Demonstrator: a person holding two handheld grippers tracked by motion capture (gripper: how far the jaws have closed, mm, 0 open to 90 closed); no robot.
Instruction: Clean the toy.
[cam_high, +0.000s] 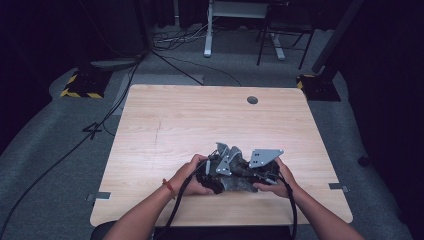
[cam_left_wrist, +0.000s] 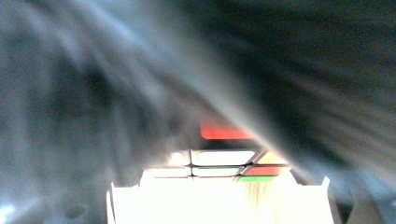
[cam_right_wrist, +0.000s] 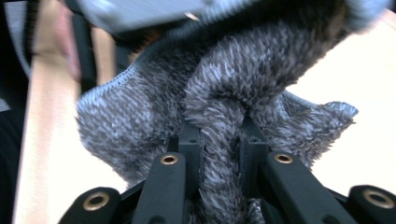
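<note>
Near the front edge of the wooden table (cam_high: 165, 120), the left gripper (cam_high: 216, 172) and right gripper (cam_high: 260, 170) meet over a crumpled grey cloth (cam_high: 239, 179); the right gripper's jaws are clamped on a bunched fold of this fuzzy cloth (cam_right_wrist: 219, 116), which spreads over the tabletop on both sides of them. In the left gripper view, blurred grey cloth (cam_left_wrist: 116, 93) hangs close before the camera and hides all but the lower faces of a colour-tiled puzzle cube (cam_left_wrist: 219, 161); whether the left gripper's jaws stand apart or together cannot be told. A round grommet (cam_high: 252, 100) sits near the table's far edge, well apart from the work.
</note>
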